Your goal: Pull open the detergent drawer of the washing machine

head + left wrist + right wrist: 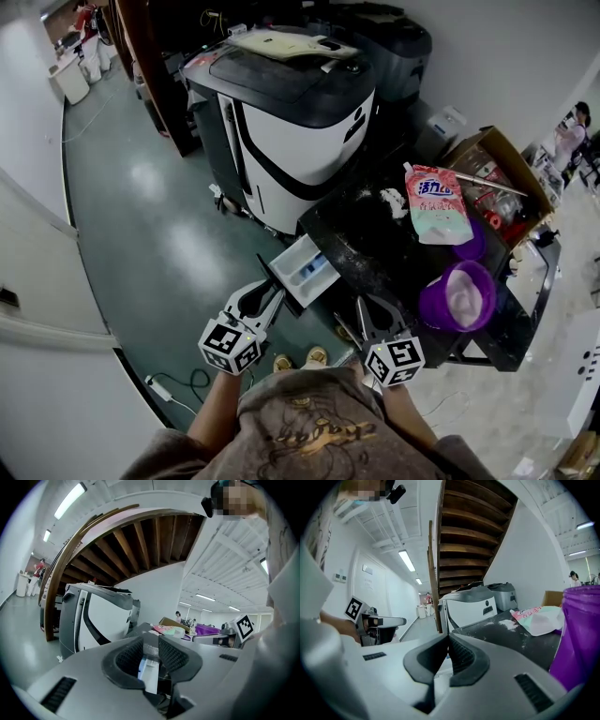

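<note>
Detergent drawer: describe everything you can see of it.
The detergent drawer is white plastic with a blue insert. It is pulled out of the dark washing machine, with its open top facing up. The left gripper meets its front panel, and its jaws appear closed on the panel's white edge.

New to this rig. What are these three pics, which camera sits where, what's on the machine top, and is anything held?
There is no robot here: a person holds a two-jaw gripper in each hand. The head view comes from a camera on the person's head, looking steeply down. The other two views come from cameras riding on each gripper, looking along its jaws. The left gripper appears closed on the front edge of the pulled-out detergent drawer. The right gripper is beside it, jaws together and empty. On the dark washing machine top lie a detergent pouch, a purple tub and spilled white powder. A cardboard box sits past them.
</note>
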